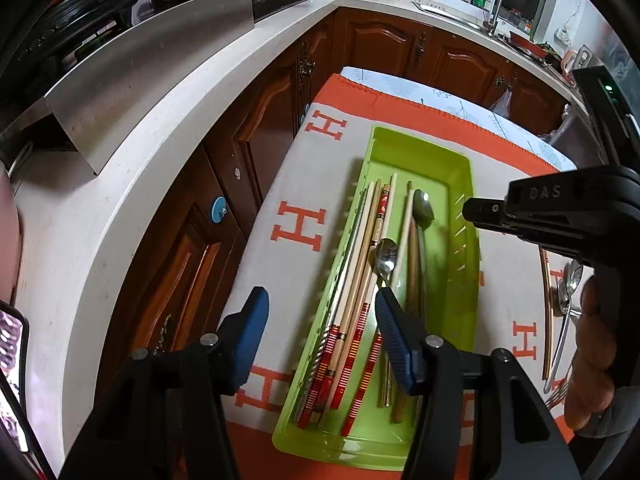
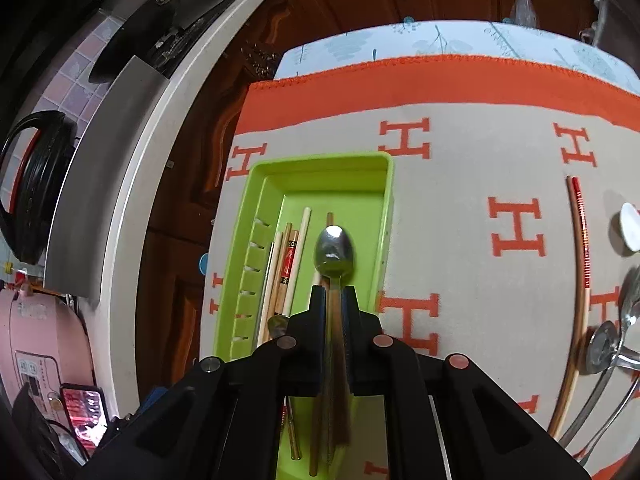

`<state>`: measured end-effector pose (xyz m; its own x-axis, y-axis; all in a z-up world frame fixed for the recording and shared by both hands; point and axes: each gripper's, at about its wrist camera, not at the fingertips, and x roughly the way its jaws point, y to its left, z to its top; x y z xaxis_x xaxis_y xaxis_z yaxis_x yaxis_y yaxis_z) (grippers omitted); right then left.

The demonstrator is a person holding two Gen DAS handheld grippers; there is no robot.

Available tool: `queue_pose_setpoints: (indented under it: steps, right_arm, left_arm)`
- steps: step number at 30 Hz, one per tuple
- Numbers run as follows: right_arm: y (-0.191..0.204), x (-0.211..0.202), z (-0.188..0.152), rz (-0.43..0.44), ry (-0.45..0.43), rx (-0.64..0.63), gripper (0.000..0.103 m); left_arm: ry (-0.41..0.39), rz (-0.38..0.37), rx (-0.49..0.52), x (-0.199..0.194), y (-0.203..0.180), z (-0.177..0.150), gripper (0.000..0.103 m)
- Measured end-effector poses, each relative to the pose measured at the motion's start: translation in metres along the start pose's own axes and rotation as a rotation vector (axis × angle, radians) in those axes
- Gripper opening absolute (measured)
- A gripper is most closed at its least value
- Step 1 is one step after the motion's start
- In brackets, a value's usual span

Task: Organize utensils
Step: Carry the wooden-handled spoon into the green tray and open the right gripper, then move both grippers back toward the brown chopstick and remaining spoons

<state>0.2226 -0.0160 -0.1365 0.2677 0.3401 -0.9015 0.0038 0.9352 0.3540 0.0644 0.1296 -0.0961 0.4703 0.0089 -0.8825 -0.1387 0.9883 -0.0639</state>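
Right gripper [image 2: 334,300], clamped on a spoon [image 2: 335,252], aligns it lengthwise above the tray [image 2: 320,160]; left gripper [image 1: 320,312] hovers open, empty.

Both wrist views look steeply down, close over the shared green tray [image 1: 468,184] [image 2: 320,162].

Tray [image 1: 466,184] far end bare; chopsticks [image 1: 360,264] crowd left side.
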Motion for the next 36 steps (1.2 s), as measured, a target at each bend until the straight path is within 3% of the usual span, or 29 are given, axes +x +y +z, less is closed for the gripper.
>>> queue_pose_setpoints:
  steps: [10,19,36]
  right_arm:
    - [-0.014,-0.032,-0.034,0.023,-0.001,-0.044,0.008]
    - [-0.039,-0.077,-0.075,0.015,-0.063,-0.109,0.008]
    - [-0.150,-0.153,-0.120,-0.014,-0.147,0.008,0.008]
  left_arm:
    - [-0.002,-0.002,0.033,-0.009,-0.017,-0.006,0.054]
    - [-0.004,-0.030,0.091,-0.022,-0.049,-0.016,0.054]
    - [0.021,-0.118,0.218,-0.035,-0.126,-0.032,0.055]
